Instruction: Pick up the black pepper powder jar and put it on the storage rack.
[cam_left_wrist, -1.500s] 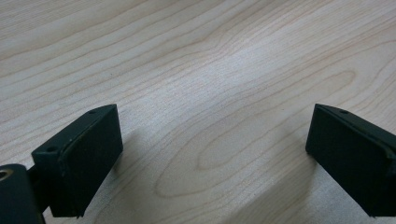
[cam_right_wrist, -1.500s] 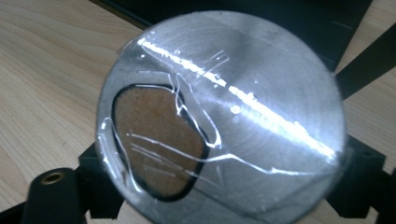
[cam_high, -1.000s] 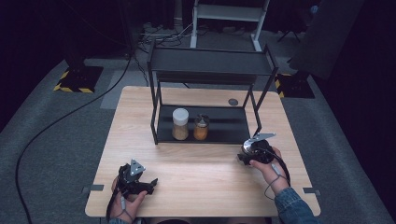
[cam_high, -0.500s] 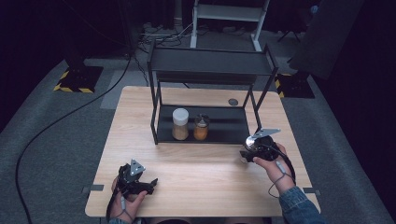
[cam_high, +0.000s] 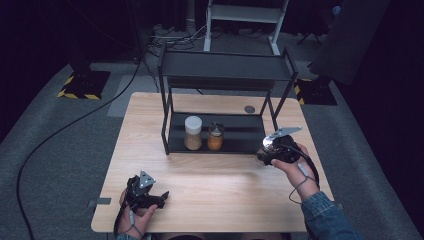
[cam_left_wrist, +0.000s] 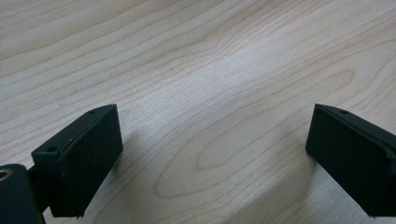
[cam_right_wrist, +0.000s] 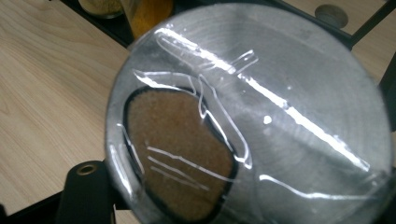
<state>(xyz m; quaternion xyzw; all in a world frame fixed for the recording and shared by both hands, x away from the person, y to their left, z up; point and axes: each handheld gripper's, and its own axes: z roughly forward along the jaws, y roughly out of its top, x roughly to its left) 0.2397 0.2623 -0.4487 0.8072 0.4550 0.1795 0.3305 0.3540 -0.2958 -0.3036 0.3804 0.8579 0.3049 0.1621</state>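
Observation:
My right gripper (cam_high: 268, 150) is shut on a glass spice jar (cam_high: 271, 144), just off the right front corner of the black rack's lower shelf (cam_high: 245, 136). In the right gripper view the jar (cam_right_wrist: 252, 121) looms close, its clear lid facing the camera and brown powder lying inside. It hides most of my jaws. A white-lidded jar (cam_high: 193, 132) and a smaller orange jar (cam_high: 215, 136) stand side by side on that shelf. My left gripper (cam_high: 161, 196) rests at the table's front left. It is open (cam_left_wrist: 212, 140) over bare wood, with nothing between its jaws.
The black two-tier rack (cam_high: 225, 67) fills the back middle of the wooden table (cam_high: 215, 185), its right legs close to the held jar. A small dark round disc (cam_high: 249, 109) lies on the table behind the rack. Dark floor with cables surrounds the table.
My right gripper has carried the jar a little to the right and farther from me, closer to the rack's right side. The left gripper has stayed still.

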